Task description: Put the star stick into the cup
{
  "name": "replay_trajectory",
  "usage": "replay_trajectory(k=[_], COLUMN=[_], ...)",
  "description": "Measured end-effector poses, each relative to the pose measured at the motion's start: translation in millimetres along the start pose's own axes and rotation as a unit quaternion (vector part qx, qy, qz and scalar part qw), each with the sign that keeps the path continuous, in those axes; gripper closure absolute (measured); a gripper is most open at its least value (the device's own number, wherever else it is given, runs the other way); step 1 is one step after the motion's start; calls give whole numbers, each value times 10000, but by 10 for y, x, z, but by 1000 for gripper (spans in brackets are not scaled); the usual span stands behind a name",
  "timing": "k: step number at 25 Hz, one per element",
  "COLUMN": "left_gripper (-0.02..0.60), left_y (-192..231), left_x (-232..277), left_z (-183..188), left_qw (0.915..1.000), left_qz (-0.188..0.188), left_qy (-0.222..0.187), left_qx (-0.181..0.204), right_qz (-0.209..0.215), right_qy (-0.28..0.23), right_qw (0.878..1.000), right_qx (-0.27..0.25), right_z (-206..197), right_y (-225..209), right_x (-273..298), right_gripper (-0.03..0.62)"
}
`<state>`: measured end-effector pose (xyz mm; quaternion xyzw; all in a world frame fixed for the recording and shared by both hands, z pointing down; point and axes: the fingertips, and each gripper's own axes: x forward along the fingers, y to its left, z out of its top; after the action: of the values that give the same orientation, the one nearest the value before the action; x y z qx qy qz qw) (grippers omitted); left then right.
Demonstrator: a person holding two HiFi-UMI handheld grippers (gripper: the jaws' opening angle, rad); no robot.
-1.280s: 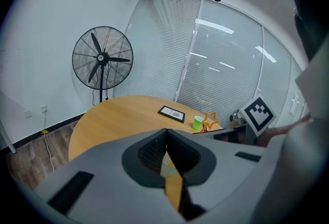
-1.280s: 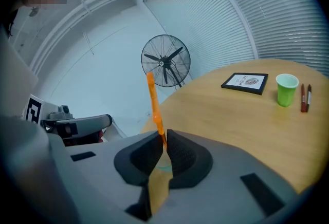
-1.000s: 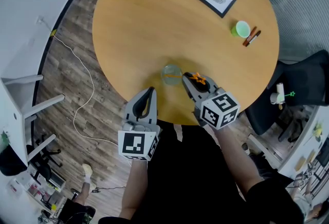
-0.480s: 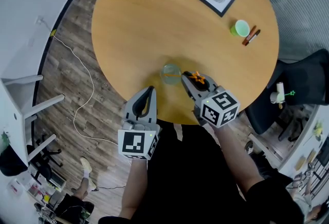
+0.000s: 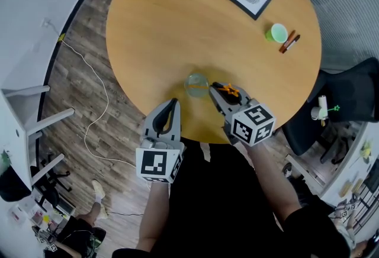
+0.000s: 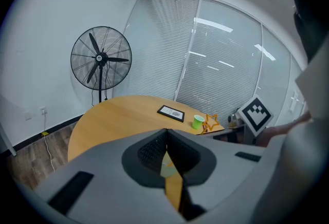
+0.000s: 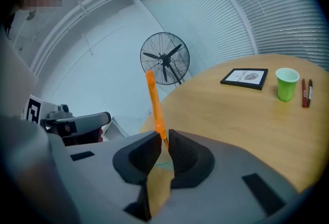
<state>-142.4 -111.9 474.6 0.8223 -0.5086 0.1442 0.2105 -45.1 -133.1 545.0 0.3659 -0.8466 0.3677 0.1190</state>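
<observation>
1. Over at the near edge of the table (image 5: 177, 20), your right gripper (image 5: 220, 91) has the star stick (image 7: 154, 102) standing up between its tips, just beside the clear cup (image 5: 197, 85)
2. Its jaws have just been opening, but the stick sits right at the narrow end of the gap and looks to be touching both pads. I'd call that a loose pinch, not a let-go
3. Your left gripper (image 6: 165, 133) isn't doing anything: jaws pressed together, nothing in them, parked on the near side of the cup
4. Progress-wise I'd say you're nearly there. The stick is at the cup and the release has begun. What's left is the actual drop, because as far as I can see the stick isn't in the cup yet
5. Hard to tell: the stick's lower end is hidden by the pads, so I can't say whether it's over the rim or inside it. The cup only shows as a pale sliver through the jaw gaps in both gripper views, and the stick's star end reads clearly only from the left gripper view
</observation>
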Motion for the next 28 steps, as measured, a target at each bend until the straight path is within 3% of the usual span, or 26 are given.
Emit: replay_trajectory(k=[28], left_gripper=[583], left_y=[-143], left_x=[-50], left_z=[45], left_qw=[9999], left_qz=[90], left_qy=[-101], left_qx=[17], right_qz=[11], right_qy=[-17], right_qw=[10000], right_qx=[83], right_z=[-25], right_y=[-78], right_x=[-162], right_gripper=[476])
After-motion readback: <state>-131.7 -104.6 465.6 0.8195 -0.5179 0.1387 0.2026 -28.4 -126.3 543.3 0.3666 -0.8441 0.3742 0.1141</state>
